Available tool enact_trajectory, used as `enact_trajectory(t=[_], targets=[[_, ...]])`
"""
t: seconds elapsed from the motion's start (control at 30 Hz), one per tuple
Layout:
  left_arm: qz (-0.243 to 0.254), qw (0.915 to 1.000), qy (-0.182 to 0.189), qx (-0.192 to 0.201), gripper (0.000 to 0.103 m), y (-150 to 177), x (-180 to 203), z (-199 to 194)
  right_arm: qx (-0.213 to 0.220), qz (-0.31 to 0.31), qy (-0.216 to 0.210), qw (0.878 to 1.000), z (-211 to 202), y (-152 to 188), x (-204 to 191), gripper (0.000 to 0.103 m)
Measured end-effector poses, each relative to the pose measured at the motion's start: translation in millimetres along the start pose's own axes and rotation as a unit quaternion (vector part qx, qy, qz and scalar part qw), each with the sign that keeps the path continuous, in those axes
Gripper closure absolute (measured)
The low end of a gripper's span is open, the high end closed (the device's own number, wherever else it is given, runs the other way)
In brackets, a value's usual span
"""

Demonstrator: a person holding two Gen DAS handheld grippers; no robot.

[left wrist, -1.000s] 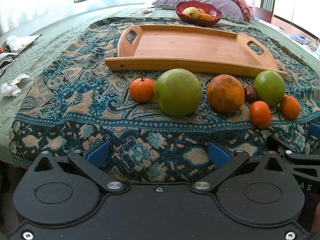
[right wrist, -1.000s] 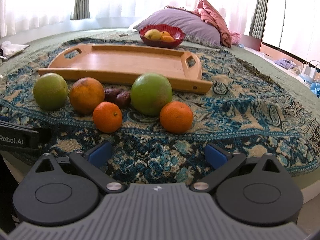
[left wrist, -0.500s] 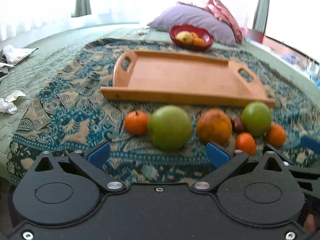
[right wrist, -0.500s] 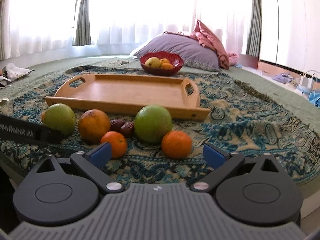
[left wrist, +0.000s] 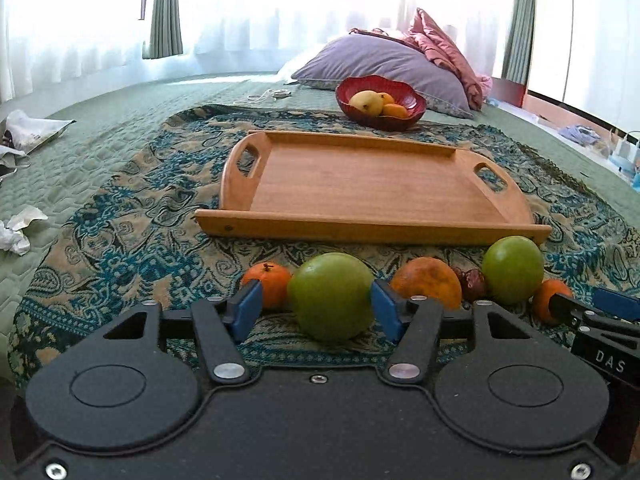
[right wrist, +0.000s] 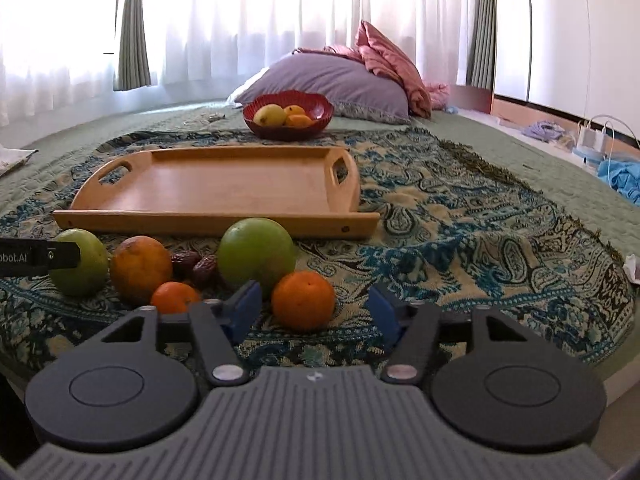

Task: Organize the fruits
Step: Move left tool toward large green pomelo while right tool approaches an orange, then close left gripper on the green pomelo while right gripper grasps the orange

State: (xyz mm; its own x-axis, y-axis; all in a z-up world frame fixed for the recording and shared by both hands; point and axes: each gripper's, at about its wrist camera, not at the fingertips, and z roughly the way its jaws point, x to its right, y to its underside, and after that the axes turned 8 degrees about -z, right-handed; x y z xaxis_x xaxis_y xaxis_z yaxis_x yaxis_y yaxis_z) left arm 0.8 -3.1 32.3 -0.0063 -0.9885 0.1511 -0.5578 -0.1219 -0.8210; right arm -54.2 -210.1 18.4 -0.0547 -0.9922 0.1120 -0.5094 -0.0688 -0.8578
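Bed: patterned throw, bare tray waiting behind the fruit.
Left gripper: just narrowing, bracketing green fruit, not yet clamped.
Right gripper: narrowing around orange, gaps showing.

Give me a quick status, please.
Left gripper closing around green fruit, no grip yet. Right gripper closing around tangerine. Tray empty, nothing blocking.

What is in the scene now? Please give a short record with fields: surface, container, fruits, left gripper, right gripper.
surface: patterned blanket on a bed
container: wooden tray, nothing in it
fruits: loose in a row in front of the tray
left gripper: jaws just been closing, green fruit between them, contact unclear
right gripper: jaws just been closing, orange between them, pads apart from it
background: red bowl with fruit
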Motion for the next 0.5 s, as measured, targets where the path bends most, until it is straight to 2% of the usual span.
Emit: enact_trajectory(t=[0.13,0.5], targets=[[0.008,1.0,0.004,0.0,0.051,3,4,2,-0.007,0.0,0.002,1.0,5,1,0,0.041],[-0.026,0.9991,0.016,-0.031,0.051,10,0,19,-0.016,-0.021,-0.008,1.0,15,4,-4,0.041]])
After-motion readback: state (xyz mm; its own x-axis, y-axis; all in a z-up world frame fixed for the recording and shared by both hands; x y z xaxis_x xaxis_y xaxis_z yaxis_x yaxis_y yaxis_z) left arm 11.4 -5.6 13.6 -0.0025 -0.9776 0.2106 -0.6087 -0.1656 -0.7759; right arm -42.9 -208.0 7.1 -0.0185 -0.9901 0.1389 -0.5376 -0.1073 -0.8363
